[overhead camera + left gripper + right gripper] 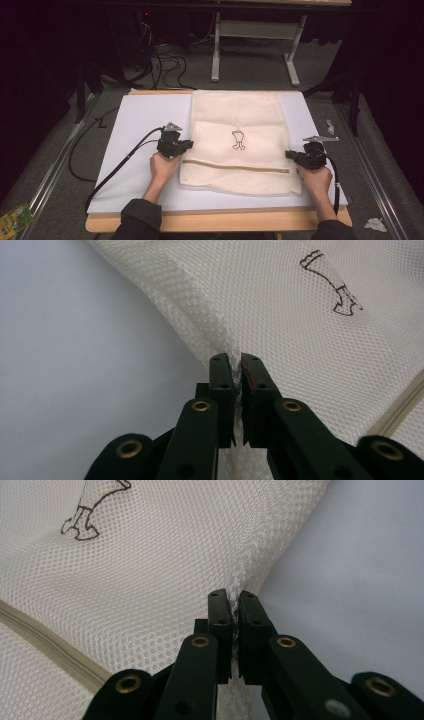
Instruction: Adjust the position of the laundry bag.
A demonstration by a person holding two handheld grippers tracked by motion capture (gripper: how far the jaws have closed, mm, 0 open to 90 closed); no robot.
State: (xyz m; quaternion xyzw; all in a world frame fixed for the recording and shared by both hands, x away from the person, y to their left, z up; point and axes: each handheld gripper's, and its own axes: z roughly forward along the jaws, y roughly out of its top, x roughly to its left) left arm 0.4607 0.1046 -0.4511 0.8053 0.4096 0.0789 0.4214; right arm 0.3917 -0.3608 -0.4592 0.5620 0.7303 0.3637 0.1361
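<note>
While the cream mesh bag [239,142] lay flat down the middle of the high view, on the white board [145,117] that covered the wooden table [215,222], we held it at both side edges. At the left of that frame, our left gripper [188,144] sat at the bag's left edge, just above the line of the beige zipper [235,167], with its black cable [117,167] curling away toward the lower left corner. In the left gripper view the two black jaws stood nearly together at the centre bottom, pinching a raised fold of the mesh [220,335] between them, with the white board to the left and the small brown printed emblem [332,287] in the upper right. In the middle of the high view that emblem [238,140] sat on the bag above the zipper. At the right of the high view our right gripper [289,154] met the bag's right edge at about the zipper's height. In the right gripper view its jaws were likewise narrowed onto a ridge of mesh [240,575], the emblem [92,512] in the upper left, the zipper [47,642] crossing the lower left, and the white board to the right.
</note>
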